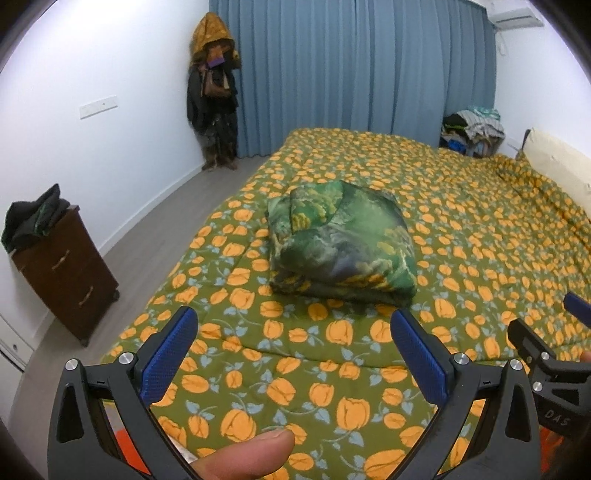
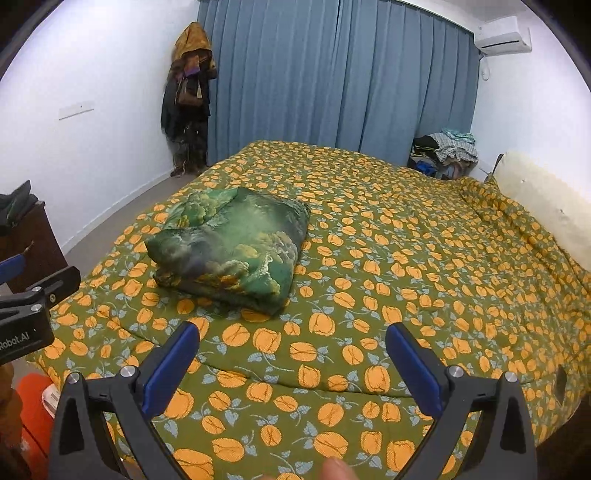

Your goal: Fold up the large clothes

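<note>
folding looks finished: green printed fabric bundle (image 1: 341,242) lies compact on the orange-flowered bedspread (image 1: 480,229), ahead of your left gripper (image 1: 293,352) and right gripper (image 2: 291,363), both spread wide, holding nothing; underside hidden, perhaps untidy.

White walls (image 1: 110,55), blue curtains (image 1: 351,66), grey floor (image 1: 155,221), brown cabinet (image 1: 70,273).

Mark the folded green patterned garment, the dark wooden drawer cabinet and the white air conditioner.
Folded green patterned garment (image 1: 341,245): left wrist view, middle of its top.
Dark wooden drawer cabinet (image 1: 66,275): left wrist view, drawer front.
White air conditioner (image 2: 502,35): right wrist view, front panel.
</note>
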